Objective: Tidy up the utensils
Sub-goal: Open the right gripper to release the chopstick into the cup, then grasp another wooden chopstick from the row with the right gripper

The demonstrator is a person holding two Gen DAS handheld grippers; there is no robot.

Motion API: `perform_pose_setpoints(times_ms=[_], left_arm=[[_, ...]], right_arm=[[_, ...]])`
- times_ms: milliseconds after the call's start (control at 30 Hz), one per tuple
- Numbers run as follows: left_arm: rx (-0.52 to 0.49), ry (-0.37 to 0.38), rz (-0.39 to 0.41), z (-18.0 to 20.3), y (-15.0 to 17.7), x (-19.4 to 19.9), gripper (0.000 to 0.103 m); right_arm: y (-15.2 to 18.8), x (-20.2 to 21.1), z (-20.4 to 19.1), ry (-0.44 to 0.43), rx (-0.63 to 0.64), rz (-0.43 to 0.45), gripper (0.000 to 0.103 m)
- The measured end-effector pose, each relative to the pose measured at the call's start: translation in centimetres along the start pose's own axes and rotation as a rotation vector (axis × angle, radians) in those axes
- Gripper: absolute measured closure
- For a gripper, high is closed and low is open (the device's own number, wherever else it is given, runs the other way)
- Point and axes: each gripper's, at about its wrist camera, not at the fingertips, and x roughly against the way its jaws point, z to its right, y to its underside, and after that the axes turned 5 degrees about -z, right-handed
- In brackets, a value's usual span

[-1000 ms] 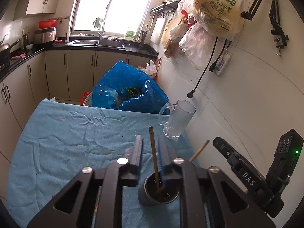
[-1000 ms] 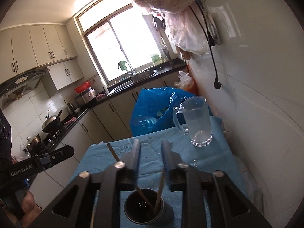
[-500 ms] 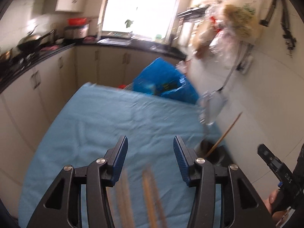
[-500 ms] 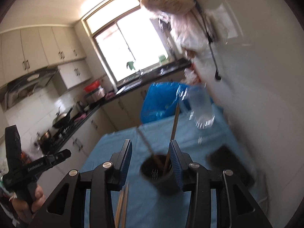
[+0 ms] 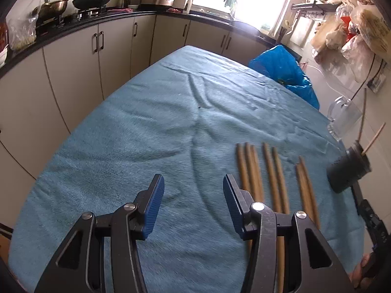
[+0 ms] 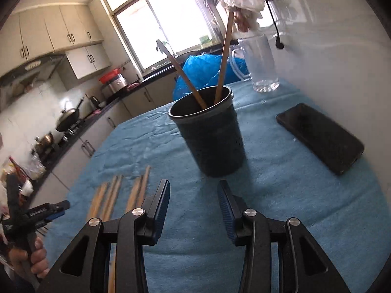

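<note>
Several wooden chopsticks (image 5: pixel 273 178) lie side by side on the blue cloth; they also show in the right wrist view (image 6: pixel 114 195). A black perforated holder (image 6: pixel 212 134) stands upright with two chopsticks (image 6: pixel 223 53) leaning in it; it shows at the right edge of the left wrist view (image 5: pixel 348 171). My left gripper (image 5: pixel 193 190) is open and empty, just left of the lying chopsticks. My right gripper (image 6: pixel 193 195) is open and empty, just in front of the holder.
A clear glass mug (image 6: pixel 262 63) stands behind the holder near the wall. A black phone (image 6: pixel 320 136) lies flat to the holder's right. A blue plastic bag (image 5: pixel 283 70) sits beyond the table's far edge. Kitchen cabinets (image 5: pixel 80 56) run along the left.
Both grippers opened, releasing a chopstick each into the holder, and drew back from it. The left gripper swung left over the cloth beside the lying chopsticks.
</note>
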Motion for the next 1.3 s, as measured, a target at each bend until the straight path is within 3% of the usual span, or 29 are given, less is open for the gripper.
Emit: perform_pose_setpoints(times_ms=[133, 200, 367, 467, 633, 700, 933, 1100, 1267, 1300], left_arm=[[-0.003, -0.013, 0.004, -0.1, 0.5, -1.3, 0.054], [-0.01, -0.005, 0.028, 0.0, 0.5, -1.0, 0.05], [-0.014, -0.016, 0.004, 0.1, 0.5, -1.5, 0.046], [-0.038, -0.019, -0.003, 0.7, 0.5, -1.6, 0.04], [-0.034, -0.007, -0.002, 0.5, 0.4, -1.6, 0.04], [-0.029, 0.001, -0.002, 0.4, 0.4, -1.6, 0.039], [-0.03, 0.003, -0.002, 0.4, 0.5, -1.5, 0.038], [-0.027, 0.007, -0.001, 0.3, 0.4, -1.5, 0.038], [-0.027, 0.008, -0.002, 0.3, 0.5, -1.5, 0.038], [-0.026, 0.011, -0.002, 0.3, 0.5, -1.5, 0.038]], right_arm=[[0.4, -0.6, 0.0, 0.014, 0.011, -0.022, 0.059], [0.3, -0.8, 0.0, 0.029, 0.014, -0.037, 0.059], [-0.7, -1.0, -2.1, 0.034, 0.047, -0.096, 0.059], [-2.1, -2.1, -5.0, -0.043, 0.084, -0.199, 0.059], [-3.9, -6.3, -10.5, -0.122, 0.164, -0.395, 0.061], [-4.6, -8.7, -12.4, -0.112, 0.187, -0.459, 0.07], [-5.4, -16.2, -15.2, -0.054, 0.177, -0.615, 0.077], [-5.3, -18.5, -16.0, 0.0, 0.196, -0.639, 0.077], [-4.4, -19.6, -17.8, 0.046, 0.261, -0.648, 0.084], [-4.2, -19.7, -18.2, 0.059, 0.285, -0.647, 0.09]])
